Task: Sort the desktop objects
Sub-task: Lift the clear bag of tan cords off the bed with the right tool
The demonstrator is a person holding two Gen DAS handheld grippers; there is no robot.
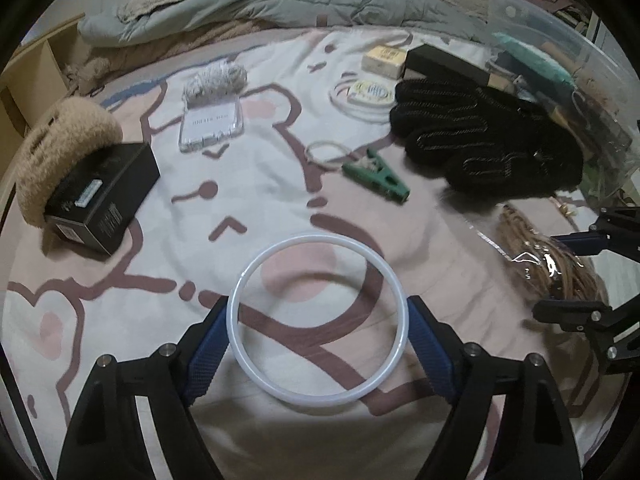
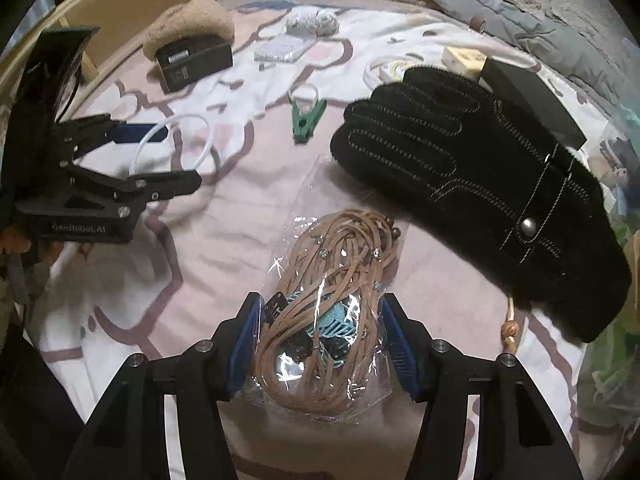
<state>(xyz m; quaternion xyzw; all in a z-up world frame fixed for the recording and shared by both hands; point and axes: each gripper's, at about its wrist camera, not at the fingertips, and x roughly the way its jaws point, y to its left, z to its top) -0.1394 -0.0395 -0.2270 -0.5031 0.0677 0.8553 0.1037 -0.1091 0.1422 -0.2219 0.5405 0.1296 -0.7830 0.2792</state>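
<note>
The white ring [image 1: 318,318], near the green clip [image 1: 376,176], sits gripped across its width in your left gripper [image 1: 318,344] (jaws wide, pads touching); light, probably springy, so squeeze gently.

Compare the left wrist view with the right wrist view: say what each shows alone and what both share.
Only the left wrist view: the clear plastic bin behind the glove. Only the right wrist view: a small bead on a cord under the glove's cuff. Both: the white ring pinched in the left gripper, the bagged tan cord in the right gripper, the black glove, the green clip.
</note>
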